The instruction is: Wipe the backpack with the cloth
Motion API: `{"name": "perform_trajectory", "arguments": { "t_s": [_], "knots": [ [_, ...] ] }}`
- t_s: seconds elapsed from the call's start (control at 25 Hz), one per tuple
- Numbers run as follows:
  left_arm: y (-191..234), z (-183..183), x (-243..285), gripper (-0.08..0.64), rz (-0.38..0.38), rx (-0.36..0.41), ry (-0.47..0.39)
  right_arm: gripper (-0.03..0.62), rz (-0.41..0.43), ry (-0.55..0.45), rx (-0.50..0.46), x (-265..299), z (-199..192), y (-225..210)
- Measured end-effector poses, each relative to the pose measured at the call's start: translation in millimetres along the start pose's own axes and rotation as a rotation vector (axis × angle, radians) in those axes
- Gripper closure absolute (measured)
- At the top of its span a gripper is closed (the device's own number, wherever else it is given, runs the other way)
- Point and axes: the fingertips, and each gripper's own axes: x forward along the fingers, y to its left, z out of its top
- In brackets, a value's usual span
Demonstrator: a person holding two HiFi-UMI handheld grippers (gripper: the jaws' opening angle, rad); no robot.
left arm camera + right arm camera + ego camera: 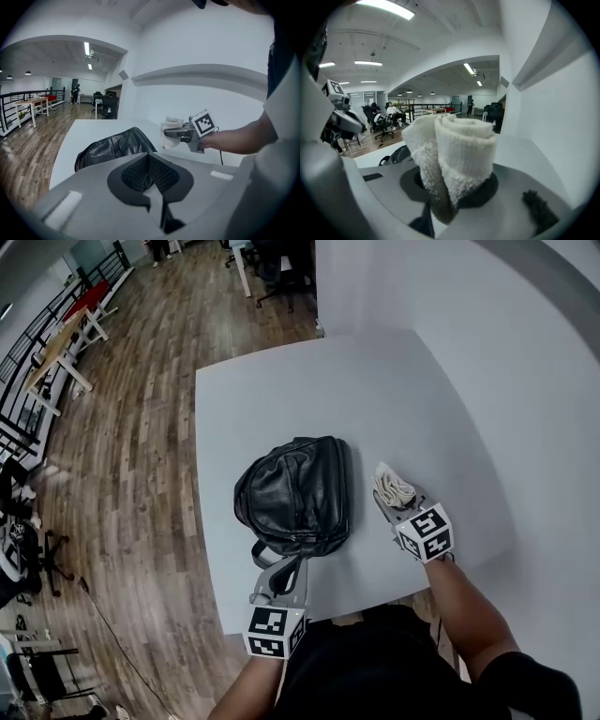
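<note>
Head view first, Mara: where does the black leather backpack (295,491) lie?

Mara: Flat on the white bench (281,399), just to the left of the right claw (392,502) and straight ahead of the left claw (284,570).

Theo: And the cloth (394,486)?

Mara: Pinched in the right claw. The right gripper view shows the jaws clamped on a rolled white towelling cloth that stands up out of them (a thick wad, so plenty of face to wipe with). It hangs beside the bag, close to it but apart.

Theo: Left claw?

Mara: Jaws drawn together. The head view shows the bag's strap (302,561) running in between them, so I read it as clenched on that strap. The left gripper view shows only a dark sliver in the seam.

Theo: Which step are we in?

Mara: My judgement: cloth in hand, bag steadied, wiping not yet begun, since no cloth rests on leather.

Theo: What does the next move ask for?

Mara: Carry the right claw leftward and down until the wad meets the bag's top panel, then stroke along it with light pressure. The leather looks soft and will likely dent and slide, so the left claw's hold on the strap should take the pull.
</note>
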Motion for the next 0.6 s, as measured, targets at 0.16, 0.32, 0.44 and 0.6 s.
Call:
{"name": "perform_trajectory", "arguments": {
  "t_s": [0.16,0.32,0.44,0.6],
  "knots": [
    [-6,8,7,0.554,0.059,-0.014,-0.017,0.503,0.046,0.014,-0.057,33,-6,-23],
    [-7,14,7,0.554,0.090,-0.142,-0.051,0.503,0.069,0.036,-0.075,63,-13,-46],
    [-1,12,4,0.554,0.141,-0.165,-0.054,0.503,0.078,0.048,-0.082,86,-14,-59],
    [1,3,-1,0.554,0.186,-0.153,-0.025,0.503,0.092,0.069,-0.096,109,-14,-68]
  ]
}}
